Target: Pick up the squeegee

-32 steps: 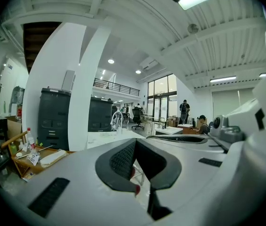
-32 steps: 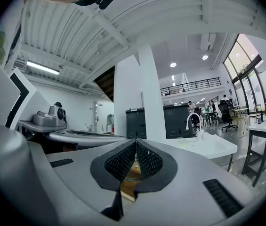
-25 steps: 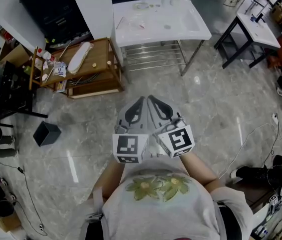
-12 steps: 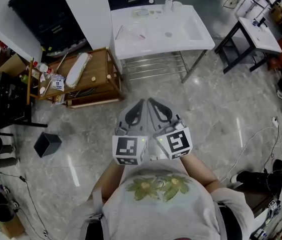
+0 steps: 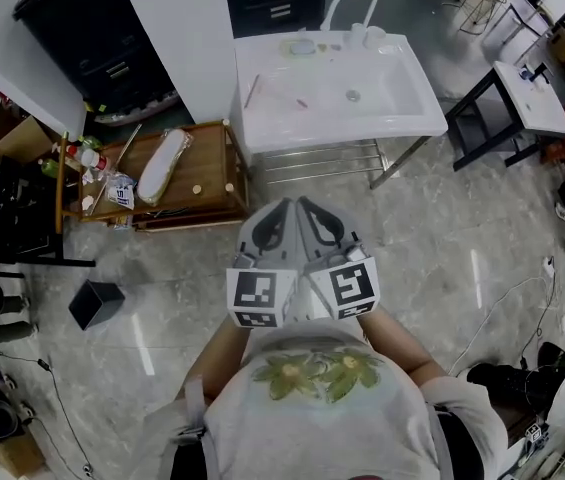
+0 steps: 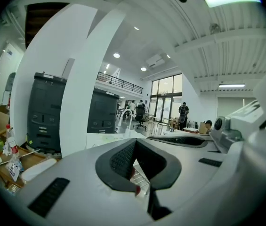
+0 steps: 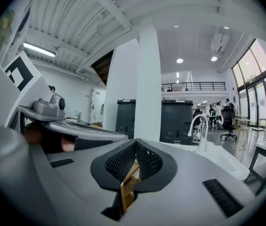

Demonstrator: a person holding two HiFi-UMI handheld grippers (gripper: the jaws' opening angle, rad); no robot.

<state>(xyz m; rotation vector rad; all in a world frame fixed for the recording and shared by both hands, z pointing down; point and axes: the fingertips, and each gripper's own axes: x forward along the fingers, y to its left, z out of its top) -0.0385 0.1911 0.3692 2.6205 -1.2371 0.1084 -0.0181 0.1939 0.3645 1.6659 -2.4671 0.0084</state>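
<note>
Left gripper [image 5: 280, 210] and right gripper [image 5: 308, 208] are both clamped closed on nothing, well short of the sink [image 5: 417, 103]. Can't spot the squeegee; probably light, so grab its stiff handle.

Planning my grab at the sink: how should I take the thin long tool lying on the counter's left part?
Take the thin tool mid-shaft, from straight above, jaws across its narrow width: it lies flat on the white counter, running roughly front to back. Which end is the head is too small to tell.
</note>
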